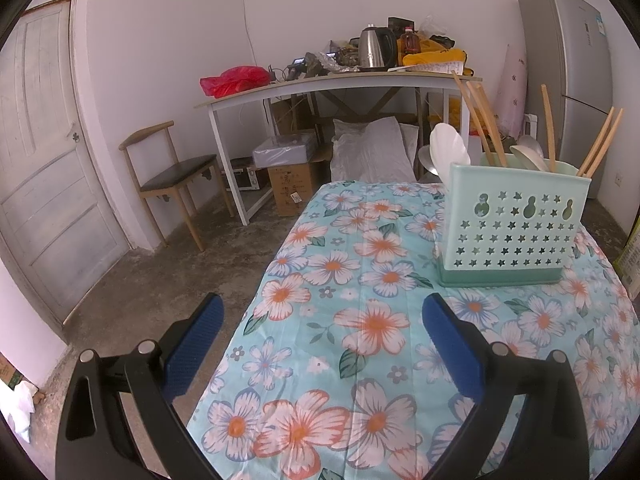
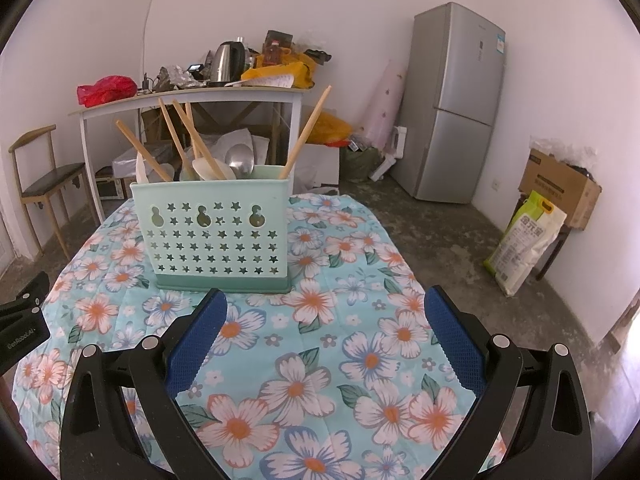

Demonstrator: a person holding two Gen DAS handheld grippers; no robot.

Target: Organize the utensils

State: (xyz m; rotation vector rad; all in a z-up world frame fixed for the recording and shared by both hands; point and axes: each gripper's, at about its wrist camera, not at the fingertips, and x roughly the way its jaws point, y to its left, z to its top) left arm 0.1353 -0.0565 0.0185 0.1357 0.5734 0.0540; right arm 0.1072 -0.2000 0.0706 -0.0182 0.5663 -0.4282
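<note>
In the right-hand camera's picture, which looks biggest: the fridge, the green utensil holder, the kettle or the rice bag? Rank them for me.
As they look in that view:
1. Utensil holder, though it is nearest the camera
2. Fridge, about as large, so the top two are unsure
3. Rice bag
4. Kettle
</note>
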